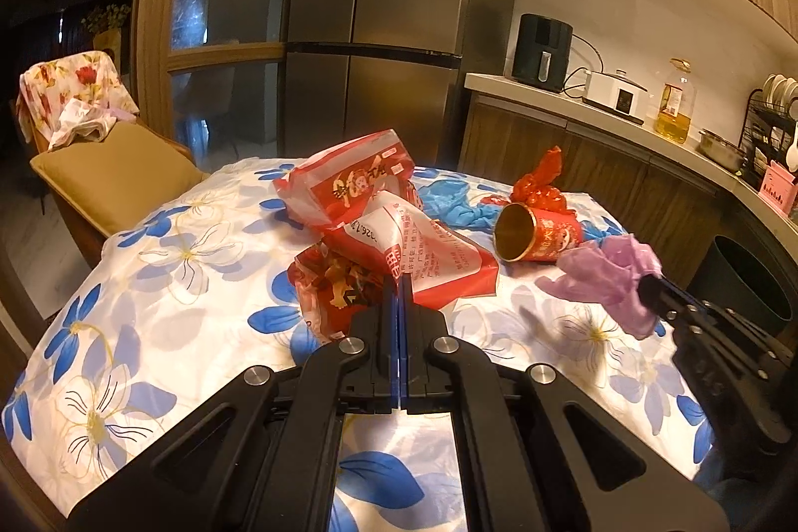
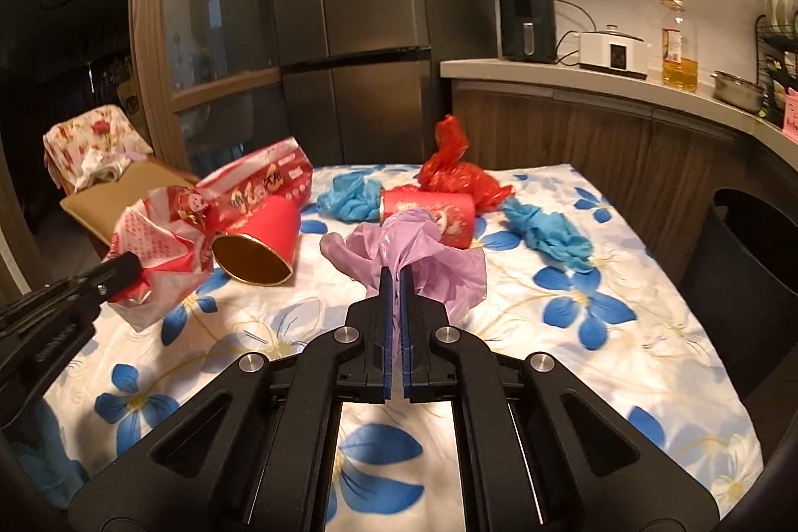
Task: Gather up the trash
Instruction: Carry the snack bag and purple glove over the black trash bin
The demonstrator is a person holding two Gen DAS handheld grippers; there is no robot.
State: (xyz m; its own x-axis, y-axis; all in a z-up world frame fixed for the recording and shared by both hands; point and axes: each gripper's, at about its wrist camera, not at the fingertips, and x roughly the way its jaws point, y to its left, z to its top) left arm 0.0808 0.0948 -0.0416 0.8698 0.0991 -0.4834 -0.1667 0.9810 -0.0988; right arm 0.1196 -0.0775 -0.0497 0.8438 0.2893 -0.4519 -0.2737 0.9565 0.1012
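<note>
My left gripper (image 1: 399, 280) is shut on a crumpled red-and-white snack wrapper (image 1: 434, 253); the right wrist view shows that wrapper (image 2: 159, 243) hanging from it (image 2: 130, 264) above the table. My right gripper (image 2: 397, 272) is shut on a purple plastic bag (image 2: 434, 258), which the left wrist view shows bunched (image 1: 608, 277) at its tips (image 1: 647, 283). On the floral tablecloth (image 2: 623, 332) lie a red cup with a gold inside (image 2: 264, 248), a second red cup (image 2: 429, 210), a red plastic bag (image 2: 454, 175), two blue bags (image 2: 349, 195) (image 2: 548, 233) and a red-and-white package (image 2: 269, 178).
A dark bin (image 2: 738, 243) stands on the floor off the table's right edge. A chair with a tan cushion (image 1: 114, 178) and floral cloth sits at the far left. Behind are a steel fridge (image 1: 379, 33) and a counter (image 1: 598, 118) with appliances and an oil bottle.
</note>
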